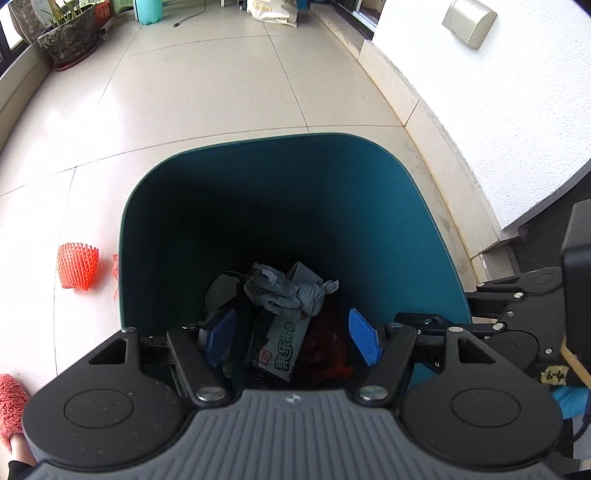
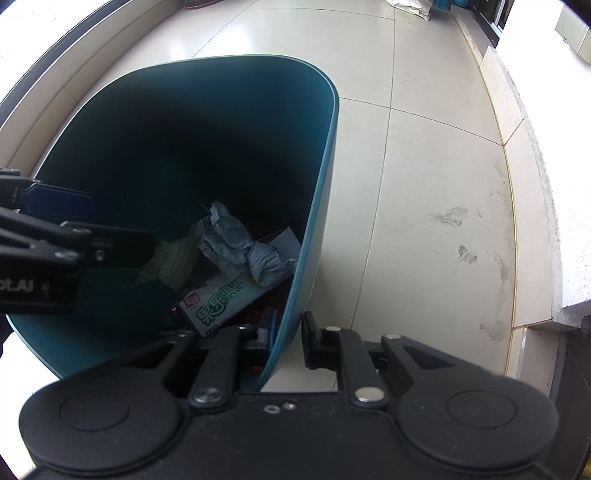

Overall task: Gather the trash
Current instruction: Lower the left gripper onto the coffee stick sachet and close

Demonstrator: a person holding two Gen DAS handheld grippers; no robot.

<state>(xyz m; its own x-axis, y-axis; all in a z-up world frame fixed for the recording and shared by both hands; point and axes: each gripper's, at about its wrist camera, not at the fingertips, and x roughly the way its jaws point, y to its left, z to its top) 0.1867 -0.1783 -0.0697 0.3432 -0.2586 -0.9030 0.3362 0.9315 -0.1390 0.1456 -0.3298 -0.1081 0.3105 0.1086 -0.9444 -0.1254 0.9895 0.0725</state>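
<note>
A teal trash bin [image 1: 388, 192] stands on the tiled floor; it also shows in the right wrist view [image 2: 317, 206]. Inside lie a crumpled grey wrapper [image 1: 288, 291] [image 2: 243, 247], a green-and-white carton [image 1: 284, 347] [image 2: 218, 302] and red netting [image 1: 325, 350]. My left gripper [image 1: 291, 338] is open and empty above the bin's mouth; it shows at the left of the right wrist view [image 2: 59, 214]. My right gripper [image 2: 288, 339] is shut on the bin's right wall, one finger inside, one outside. An orange foam fruit net [image 1: 78, 270] lies on the floor left of the bin.
A white wall with a beige box [image 1: 469, 22] runs along the right, with a dark step [image 1: 535, 236] at its foot. A potted plant [image 1: 70, 37], a teal bottle [image 1: 147, 11] and a bag [image 1: 273, 13] stand far back. A pink slipper [image 1: 11, 406] is at the lower left.
</note>
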